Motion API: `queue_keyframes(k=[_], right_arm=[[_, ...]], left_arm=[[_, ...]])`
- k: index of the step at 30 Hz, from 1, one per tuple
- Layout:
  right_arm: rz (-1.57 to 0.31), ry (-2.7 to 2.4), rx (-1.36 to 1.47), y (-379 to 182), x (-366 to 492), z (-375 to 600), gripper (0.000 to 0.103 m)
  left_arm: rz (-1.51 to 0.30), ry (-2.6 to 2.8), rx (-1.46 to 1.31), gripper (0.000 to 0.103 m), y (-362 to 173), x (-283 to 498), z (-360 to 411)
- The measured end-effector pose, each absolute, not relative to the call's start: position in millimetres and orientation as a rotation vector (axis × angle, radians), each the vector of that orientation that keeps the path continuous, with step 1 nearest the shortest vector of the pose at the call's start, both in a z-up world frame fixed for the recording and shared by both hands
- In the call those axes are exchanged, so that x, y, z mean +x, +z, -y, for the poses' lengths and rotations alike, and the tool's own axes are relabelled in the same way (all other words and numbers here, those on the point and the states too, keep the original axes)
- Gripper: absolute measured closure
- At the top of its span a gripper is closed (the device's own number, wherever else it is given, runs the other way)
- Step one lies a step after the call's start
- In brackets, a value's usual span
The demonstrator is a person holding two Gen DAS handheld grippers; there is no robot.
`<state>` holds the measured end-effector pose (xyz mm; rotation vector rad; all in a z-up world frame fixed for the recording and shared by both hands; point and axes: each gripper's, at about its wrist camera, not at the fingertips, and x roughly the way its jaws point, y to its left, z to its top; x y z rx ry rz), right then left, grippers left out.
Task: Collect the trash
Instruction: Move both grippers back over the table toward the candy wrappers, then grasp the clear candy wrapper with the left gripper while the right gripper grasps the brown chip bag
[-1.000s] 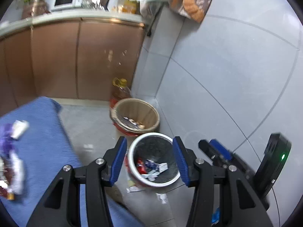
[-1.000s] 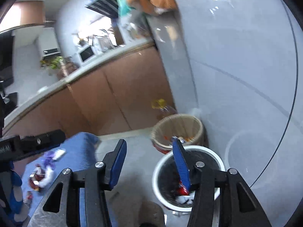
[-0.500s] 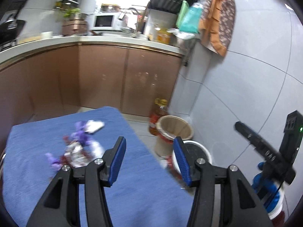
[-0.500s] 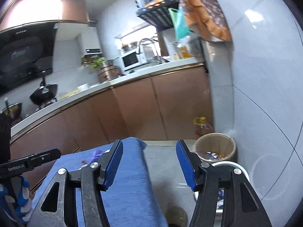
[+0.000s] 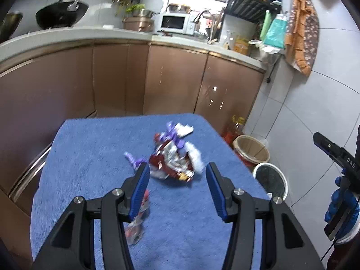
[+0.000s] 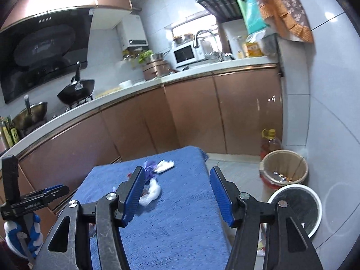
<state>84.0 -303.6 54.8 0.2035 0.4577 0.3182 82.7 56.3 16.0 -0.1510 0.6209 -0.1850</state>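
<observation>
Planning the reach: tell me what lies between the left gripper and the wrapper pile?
Only bare blue cloth separates left gripper from wrapper pile, per the left wrist view.

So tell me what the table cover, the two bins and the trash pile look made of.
Table cover: fuzzy blue fabric, likely terry. Tan bin: looks like slatted wood. White bin: smooth white rim, probably plastic, with a dark liner. Trash pile: crinkled shiny foil or plastic wrappers.
</observation>
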Motion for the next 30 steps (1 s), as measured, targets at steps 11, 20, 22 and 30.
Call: queue_keyframes(k=[11,20,22,30], right_arm=[[-0.553,0.404,0.181,27.0,105.4,266.5,0.046],[-0.667,0.599,0.085,-5.7,133.0,192.3,0.046],[-0.689,0.638,0.064,-12.7,139.8,175.8,0.046],[-0.771,0.752,-0.065,-43.2,173.0,103.6,0.046]], left_arm=[[-0.704,-0.158,-0.129,0.053,-39.5,97.5,-66.0],[-0.778,-0.16,-0.159,0.053,-84.7,120.3,-83.4],[-0.792,-0.171,-0.164,0.053,-93.4,124.9,-87.4],[-0.837,-0.221,-0.208,0.054,-120.7,141.7,-99.1]])
